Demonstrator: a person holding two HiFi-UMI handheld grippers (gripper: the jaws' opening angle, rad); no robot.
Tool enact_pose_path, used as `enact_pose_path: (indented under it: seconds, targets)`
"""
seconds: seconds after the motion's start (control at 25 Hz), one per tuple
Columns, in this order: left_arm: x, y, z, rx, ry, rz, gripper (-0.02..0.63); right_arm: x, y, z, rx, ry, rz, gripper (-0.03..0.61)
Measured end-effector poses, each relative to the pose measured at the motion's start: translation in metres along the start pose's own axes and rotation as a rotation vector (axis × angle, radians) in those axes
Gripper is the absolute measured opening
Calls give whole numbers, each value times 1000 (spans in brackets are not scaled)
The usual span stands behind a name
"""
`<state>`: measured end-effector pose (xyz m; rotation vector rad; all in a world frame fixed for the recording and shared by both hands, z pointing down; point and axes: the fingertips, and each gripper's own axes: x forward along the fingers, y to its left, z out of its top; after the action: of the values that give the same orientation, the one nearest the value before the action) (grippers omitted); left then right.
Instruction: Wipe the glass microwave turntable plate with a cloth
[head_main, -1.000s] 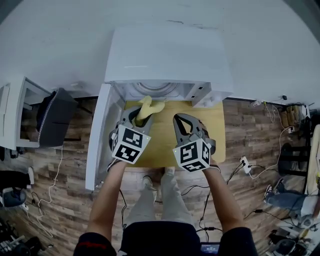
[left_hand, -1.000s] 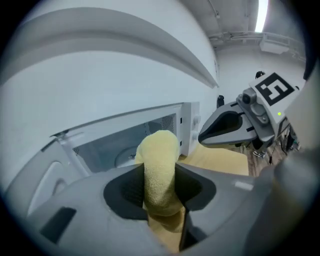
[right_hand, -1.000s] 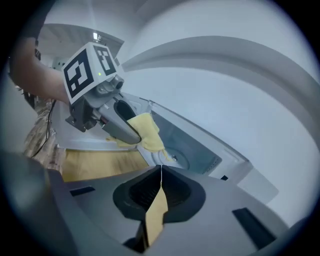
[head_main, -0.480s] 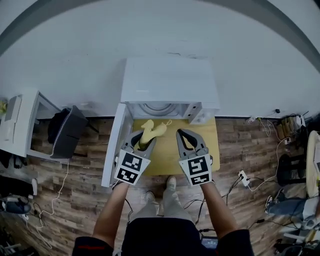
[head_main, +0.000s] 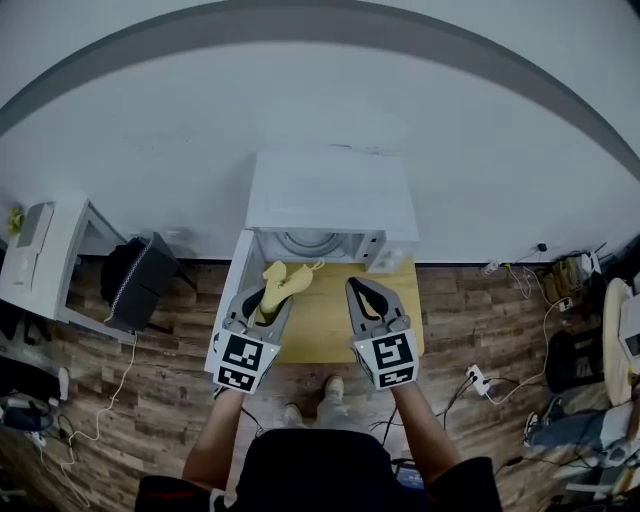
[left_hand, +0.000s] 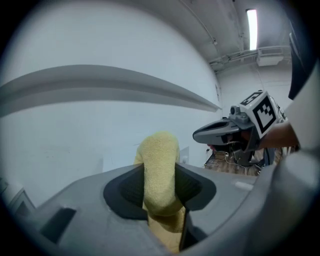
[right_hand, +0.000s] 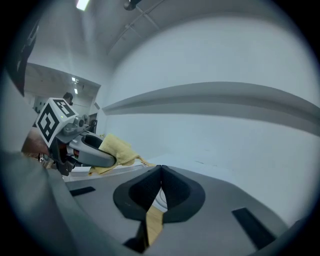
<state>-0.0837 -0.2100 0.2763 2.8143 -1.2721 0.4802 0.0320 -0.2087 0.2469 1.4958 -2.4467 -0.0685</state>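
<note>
Bright, even ceiling-strip light; sharp frames, heavy fisheye bending, dark corners.

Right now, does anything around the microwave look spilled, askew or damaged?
Nothing stands out. The microwave sits square on the table, door open; the left gripper pinches the yellow cloth.

Head view overhead; 2 gripper views toward the wall (left_hand: 75, 140)
</note>
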Motion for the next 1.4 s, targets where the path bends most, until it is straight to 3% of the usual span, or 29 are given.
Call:
enact_pose_path:
  seconds: [0.24, 0.6, 1.4]
  targets:
    - [-21, -7, 44, 15, -104, 31, 140, -20, -8, 19, 3, -55, -36, 11]
    - [-49, -10, 78, -15, -211, 59, 140, -45, -12, 42, 48, -135, -35, 12]
    - [-54, -19, 94, 4, -238, 88, 140, -49, -23, 52, 28, -167, -31, 12]
